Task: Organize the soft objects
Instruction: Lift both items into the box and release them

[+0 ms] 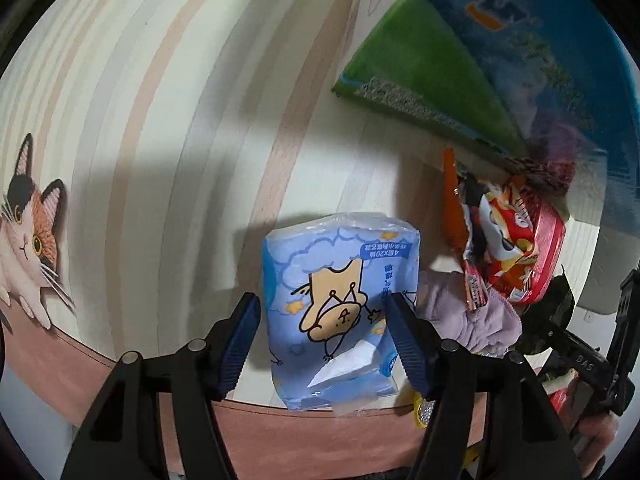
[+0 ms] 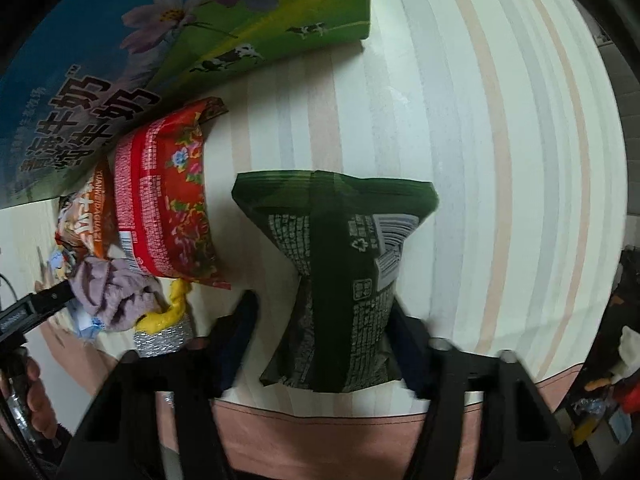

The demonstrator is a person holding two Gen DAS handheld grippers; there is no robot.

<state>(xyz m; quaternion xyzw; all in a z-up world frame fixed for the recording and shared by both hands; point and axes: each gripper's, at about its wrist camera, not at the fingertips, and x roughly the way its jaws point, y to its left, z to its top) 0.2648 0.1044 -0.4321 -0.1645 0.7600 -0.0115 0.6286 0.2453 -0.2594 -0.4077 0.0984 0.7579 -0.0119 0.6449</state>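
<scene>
My left gripper (image 1: 322,328) stood spread around the blue tissue pack (image 1: 340,312), low centre; my right gripper (image 2: 324,332) pinched the green bag (image 2: 340,264).

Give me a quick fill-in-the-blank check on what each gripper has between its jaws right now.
1. The left gripper straddles a blue ____ pack.
2. The right gripper straddles a dark ____ bag.
3. The purple cloth lies beside a ____ snack bag.

Missing words: tissue; green; red
</scene>
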